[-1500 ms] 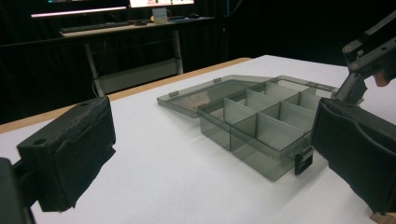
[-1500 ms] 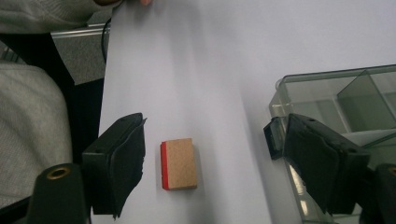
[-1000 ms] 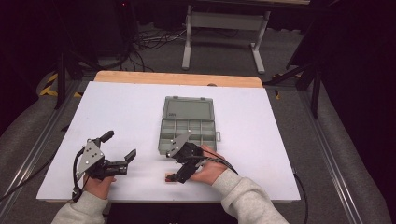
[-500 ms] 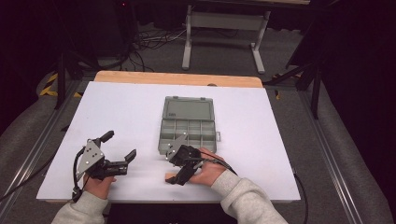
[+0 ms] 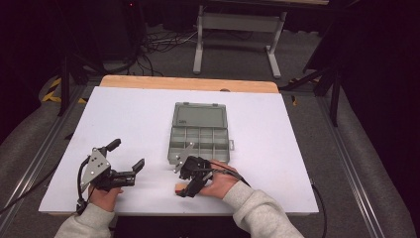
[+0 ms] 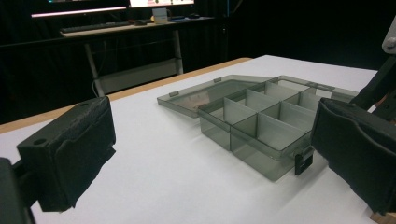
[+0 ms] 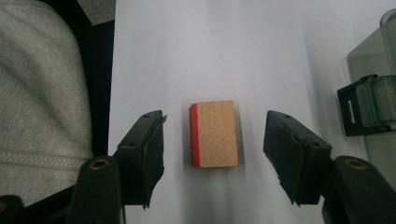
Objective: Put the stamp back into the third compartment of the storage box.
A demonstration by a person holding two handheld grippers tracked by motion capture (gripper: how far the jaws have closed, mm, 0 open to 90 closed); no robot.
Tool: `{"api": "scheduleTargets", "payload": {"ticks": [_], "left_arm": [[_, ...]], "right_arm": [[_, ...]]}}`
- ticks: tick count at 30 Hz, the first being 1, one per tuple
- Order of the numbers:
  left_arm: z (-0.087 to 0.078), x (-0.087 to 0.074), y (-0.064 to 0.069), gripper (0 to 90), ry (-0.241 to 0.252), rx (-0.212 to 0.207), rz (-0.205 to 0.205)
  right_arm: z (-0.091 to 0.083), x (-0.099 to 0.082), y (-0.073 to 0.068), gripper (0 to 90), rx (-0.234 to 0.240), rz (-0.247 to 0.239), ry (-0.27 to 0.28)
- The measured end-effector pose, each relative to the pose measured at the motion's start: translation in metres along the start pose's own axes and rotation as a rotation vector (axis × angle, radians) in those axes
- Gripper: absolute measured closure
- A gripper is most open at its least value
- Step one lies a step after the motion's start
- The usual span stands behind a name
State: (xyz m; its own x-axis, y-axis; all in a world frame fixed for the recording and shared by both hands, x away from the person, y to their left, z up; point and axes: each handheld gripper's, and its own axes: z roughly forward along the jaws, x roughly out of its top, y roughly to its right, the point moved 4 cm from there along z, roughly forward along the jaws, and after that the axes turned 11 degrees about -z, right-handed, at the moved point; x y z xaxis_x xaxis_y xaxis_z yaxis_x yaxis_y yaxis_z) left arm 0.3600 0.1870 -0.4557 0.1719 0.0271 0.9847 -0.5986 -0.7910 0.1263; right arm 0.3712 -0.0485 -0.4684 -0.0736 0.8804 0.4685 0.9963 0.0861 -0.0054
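Observation:
A small wooden block (image 7: pixel 215 134) with one red side lies flat on the white table. My right gripper (image 7: pixel 215 125) hangs over it, open, one jaw on each side and neither touching. From the high view, this block (image 5: pixel 179 187) sits near the front edge under the right gripper (image 5: pixel 187 187). A grey translucent compartment box (image 5: pixel 200 144) stands open at mid-table, its lid (image 5: pixel 199 116) lying flat behind it. My left gripper (image 5: pixel 127 154) rests open at the front left with nothing in it. It faces the box (image 6: pixel 261 126), whose compartments look empty.
The white table (image 5: pixel 138 114) has a wooden strip (image 5: pixel 188 83) along its far edge. A person's grey sleeve (image 7: pixel 42 93) lies close beside the right gripper. The box's black latch (image 7: pixel 355 112) is just past the right jaw. Desk legs and cables stand on the floor beyond.
My right gripper has come down a little toward the front edge and now straddles the block. The left gripper and the box have not moved.

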Motion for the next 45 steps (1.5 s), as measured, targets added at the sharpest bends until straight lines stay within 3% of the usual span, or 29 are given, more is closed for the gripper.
{"api": "scheduleTargets", "payload": {"ticks": [15, 33, 45], "left_arm": [[0.0, 0.0, 0.0, 1.1, -0.001, -0.001, 0.002], [0.0, 0.0, 0.0, 1.1, 0.0, -0.002, 0.002], [0.0, 0.0, 0.0, 1.1, -0.002, -0.001, 0.005]], "right_arm": [[0.007, -0.001, -0.003, 65.2, -0.015, -0.031, -0.07], [0.006, 0.0, -0.005, 66.0, -0.041, -0.051, -0.074], [-0.014, 0.006, -0.002, 66.0, -0.085, -0.065, 0.007]]}}
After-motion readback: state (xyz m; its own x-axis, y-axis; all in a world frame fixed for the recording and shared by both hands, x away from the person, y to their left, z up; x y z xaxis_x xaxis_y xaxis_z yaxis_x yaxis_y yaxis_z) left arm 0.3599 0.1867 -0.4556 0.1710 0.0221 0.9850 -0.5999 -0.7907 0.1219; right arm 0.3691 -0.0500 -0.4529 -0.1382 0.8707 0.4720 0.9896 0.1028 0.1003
